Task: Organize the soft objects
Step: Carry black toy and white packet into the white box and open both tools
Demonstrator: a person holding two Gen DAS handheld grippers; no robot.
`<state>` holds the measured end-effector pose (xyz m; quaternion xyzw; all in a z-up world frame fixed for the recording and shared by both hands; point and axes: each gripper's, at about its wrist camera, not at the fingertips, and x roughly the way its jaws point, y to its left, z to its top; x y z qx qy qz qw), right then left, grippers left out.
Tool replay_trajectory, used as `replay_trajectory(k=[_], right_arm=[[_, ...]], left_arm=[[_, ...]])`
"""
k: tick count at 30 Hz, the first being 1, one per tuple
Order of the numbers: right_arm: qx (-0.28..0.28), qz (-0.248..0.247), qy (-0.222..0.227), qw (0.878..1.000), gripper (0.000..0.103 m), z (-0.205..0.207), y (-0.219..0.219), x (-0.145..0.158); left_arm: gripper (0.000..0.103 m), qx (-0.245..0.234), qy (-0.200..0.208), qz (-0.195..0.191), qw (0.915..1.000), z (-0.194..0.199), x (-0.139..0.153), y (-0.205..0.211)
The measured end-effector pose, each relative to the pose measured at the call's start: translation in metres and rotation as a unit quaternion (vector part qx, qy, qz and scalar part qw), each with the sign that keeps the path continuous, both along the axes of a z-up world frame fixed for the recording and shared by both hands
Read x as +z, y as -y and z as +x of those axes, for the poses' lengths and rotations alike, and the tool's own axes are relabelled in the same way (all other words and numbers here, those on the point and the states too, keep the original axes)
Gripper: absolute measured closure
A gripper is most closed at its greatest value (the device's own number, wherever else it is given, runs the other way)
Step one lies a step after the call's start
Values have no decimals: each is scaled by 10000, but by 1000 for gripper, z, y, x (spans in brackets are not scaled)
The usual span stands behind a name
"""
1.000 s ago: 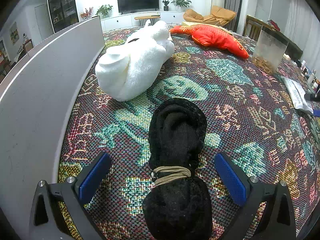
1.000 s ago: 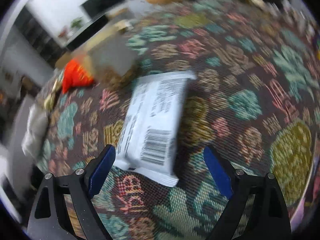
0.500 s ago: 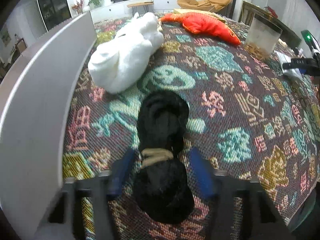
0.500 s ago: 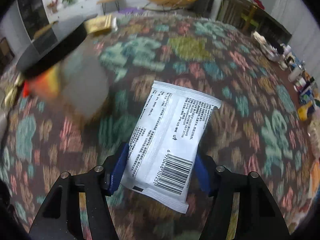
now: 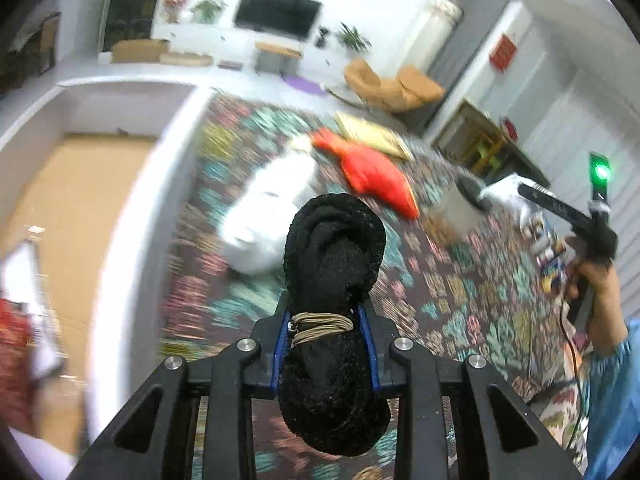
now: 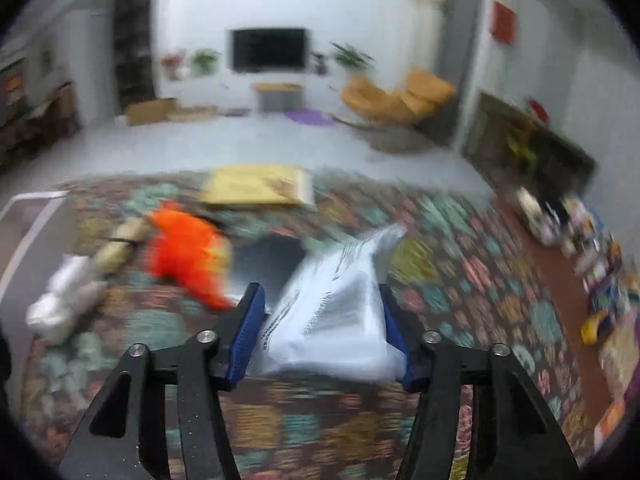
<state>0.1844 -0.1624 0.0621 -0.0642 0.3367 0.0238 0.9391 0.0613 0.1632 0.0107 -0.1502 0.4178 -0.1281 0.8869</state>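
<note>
My left gripper (image 5: 325,328) is shut on a black rolled towel (image 5: 334,280) tied with a tan cord and holds it above the patterned table (image 5: 460,300). My right gripper (image 6: 322,320) is shut on a white plastic packet (image 6: 336,320) with a barcode, lifted off the table; it also shows in the left wrist view (image 5: 504,194). A white plush toy (image 5: 268,216) and a red fish plush (image 5: 372,176) lie on the table behind the towel. Both also show blurred in the right wrist view, the white plush (image 6: 64,300) left of the fish (image 6: 188,256).
A grey-walled box (image 5: 132,208) with a tan floor stands to the left of the table. A clear container (image 5: 456,212) stands right of the fish. A yellow flat pad (image 6: 256,184) lies at the table's far edge. Small bottles and packets (image 6: 580,240) crowd the right edge.
Both grippers closed on their objects and lifted them: the left on the black towel, the right on the white packet. Both views now tilt up toward the room.
</note>
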Motion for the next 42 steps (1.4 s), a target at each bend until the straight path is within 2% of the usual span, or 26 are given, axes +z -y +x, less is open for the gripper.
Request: replay_trajectory(k=[1, 3, 5, 8, 10, 11, 12, 14, 16, 19, 22, 23, 24, 26, 27, 30, 32, 35, 37, 38, 39, 40, 41, 42], right_arm=[[273, 113, 66, 9995, 83, -8, -26, 12], [825, 355, 77, 9959, 84, -20, -78, 28], [1415, 862, -89, 9861, 86, -28, -130, 39], [1740, 1286, -267, 9759, 85, -30, -164, 45], [1685, 1309, -368, 9763, 67, -28, -170, 43], [1636, 1188, -468, 9782, 37, -25, -172, 39], [1614, 1011, -626, 9797, 18, -20, -171, 30], [1582, 454, -1050, 9808, 18, -8, -172, -6], [1339, 112, -1694, 9763, 19, 9, -169, -59], [969, 236, -2329, 9674, 19, 29, -165, -130], [850, 46, -2553, 9631, 19, 40, -176, -176], [818, -109, -2464, 9657, 25, 41, -177, -182], [807, -126, -2393, 9675, 39, 40, -175, -183], [694, 155, -2386, 9685, 49, 39, -163, -174], [643, 268, -2346, 9696, 49, 36, -157, -167], [705, 578, -1845, 9786, 49, 18, -148, -116], [991, 878, -1606, 9781, 49, 1, -159, -78], [1679, 1356, -1538, 9642, 49, -25, -204, -33], [2207, 1603, -1573, 9491, 47, -44, -248, -18], [2421, 1766, -1620, 9402, 42, -54, -268, -15], [2602, 1961, -1704, 9299, 27, -59, -287, -16], [2778, 2192, -1840, 9170, 19, -64, -306, -19], [2864, 2294, -1932, 9100, 17, -67, -319, -23], [2904, 2289, -1944, 9086, 16, -71, -329, -27]], left_arm=[[73, 153, 51, 25, 9999, -4, 9, -19], [73, 491, 114, 69, 9987, -13, 22, -57], [73, 891, 156, 289, 9955, -26, 29, -95], [73, 1310, 177, 480, 9901, -46, 35, -138], [73, 1432, 228, 544, 9879, -56, 37, -151], [73, 1476, 247, 546, 9872, -61, 37, -156], [73, 1499, 250, 528, 9870, -66, 36, -158], [73, 1531, 240, 442, 9869, -69, 31, -160], [73, 1545, 210, 377, 9871, -70, 24, -160], [73, 1495, 141, 348, 9880, -67, 17, -155], [73, 1462, 127, 438, 9882, -71, 22, -158], [73, 1473, 116, 476, 9879, -71, 24, -161], [73, 1510, 107, 520, 9871, -71, 26, -165], [73, 1583, 96, 605, 9855, -71, 28, -175], [73, 1624, 82, 674, 9844, -72, 28, -180], [73, 1694, 7, 886, 9815, -69, 23, -192], [73, 1718, -45, 977, 9803, -66, 18, -196], [73, 1715, -132, 1062, 9793, -61, 11, -199], [71, 1814, -217, 1211, 9757, -58, 8, -199], [68, 1884, -288, 1288, 9732, -56, 5, -200], [54, 1958, -387, 1336, 9707, -54, 1, -203], [43, 2009, -460, 1346, 9692, -52, -2, -205], [17, 2087, -501, 1346, 9674, -53, -3, -208], [6, 2185, -453, 1344, 9655, -55, -2, -210]])
